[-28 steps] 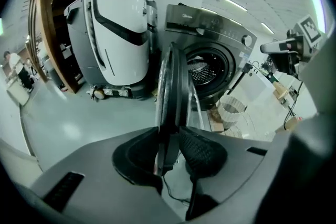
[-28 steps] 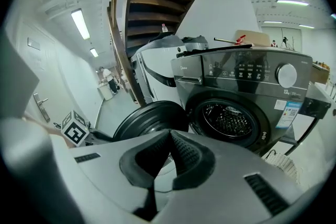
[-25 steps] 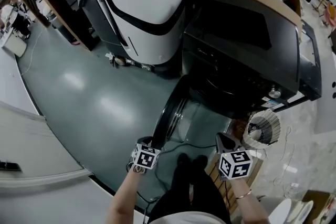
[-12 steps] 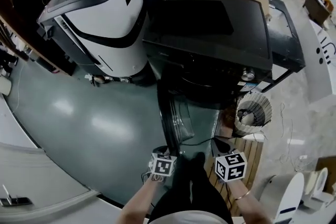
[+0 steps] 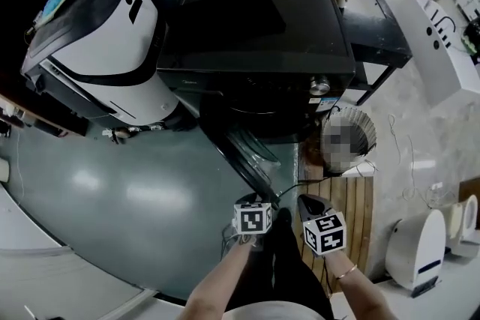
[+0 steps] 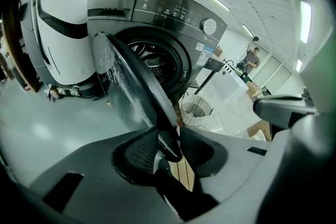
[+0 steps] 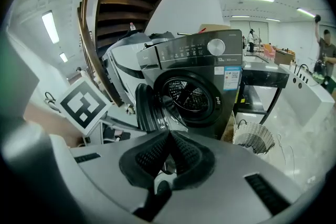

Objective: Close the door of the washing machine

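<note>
While the left gripper [image 6: 167, 148] clamps the rim of the round dark glass door [image 6: 126, 81], half open at the front of the dark grey washing machine [image 6: 173, 13], the right gripper [image 7: 169, 150] is closed, empty. The thin pinch could slip mid-swing, leaving the door unlatched.

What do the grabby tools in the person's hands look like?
The left hand-held gripper and right hand-held gripper are grey plastic with black bumpy pads. Each carries a white cube with black square markings. A thin bracelet circles the right wrist.
</note>
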